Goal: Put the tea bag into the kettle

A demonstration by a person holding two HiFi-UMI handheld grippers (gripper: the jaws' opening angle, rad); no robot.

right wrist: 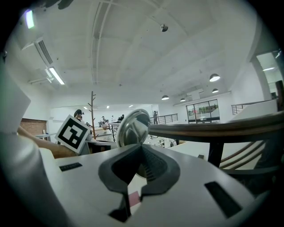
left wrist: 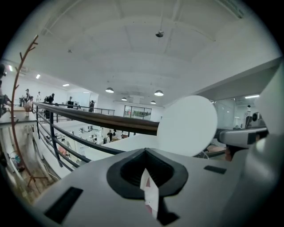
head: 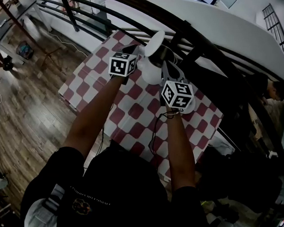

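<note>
1 white kettle (head: 148,72) on checked table (head: 93,82), lid (head: 155,42) up, contents unseen. 2 grippers: left gripper (left wrist: 145,151) pinched 1 tea bag tag (left wrist: 149,195); right gripper (right wrist: 142,146) jaws together nr lid.

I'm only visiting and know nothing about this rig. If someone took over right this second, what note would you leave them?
Left gripper: shut on the tea bag; only a slip of white-and-red paper shows between the jaws.
Right gripper: shut at the rim of the lid, apparently holding it open.
Kettle: white, standing on the checked table, just ahead of both grippers.
Done: bag in the grip, lid up.
Left: bring the bag over the kettle's opening and let it go inside.
</note>
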